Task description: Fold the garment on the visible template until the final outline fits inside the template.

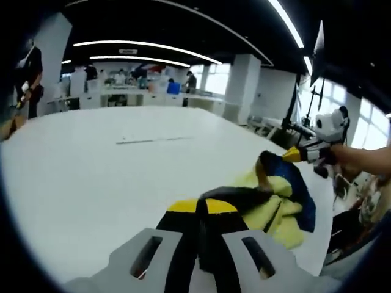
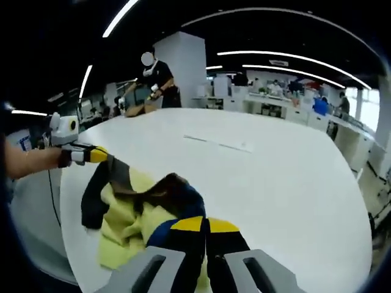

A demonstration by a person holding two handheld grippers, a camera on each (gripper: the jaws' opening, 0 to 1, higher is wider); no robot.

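A yellow and navy garment (image 1: 278, 204) lies bunched near the edge of the white table (image 1: 91, 177). In the left gripper view my left gripper (image 1: 201, 205) is shut on a dark fold of it. From the right, my right gripper (image 1: 294, 154) pinches another navy part, lifted slightly. In the right gripper view the garment (image 2: 131, 223) is crumpled ahead of my right gripper (image 2: 206, 224), which is shut on a navy fold. My left gripper (image 2: 102, 154) enters from the left and holds a dark corner. A thin line marking (image 1: 153, 140) (image 2: 217, 144) runs across the table beyond the garment.
The table (image 2: 293, 183) spreads wide beyond the garment. A person (image 2: 156, 82) stands at its far edge, and another person (image 1: 29, 76) stands at the left. Desks and several people fill the background. Stands and a chair (image 1: 305, 116) sit off the table's right side.
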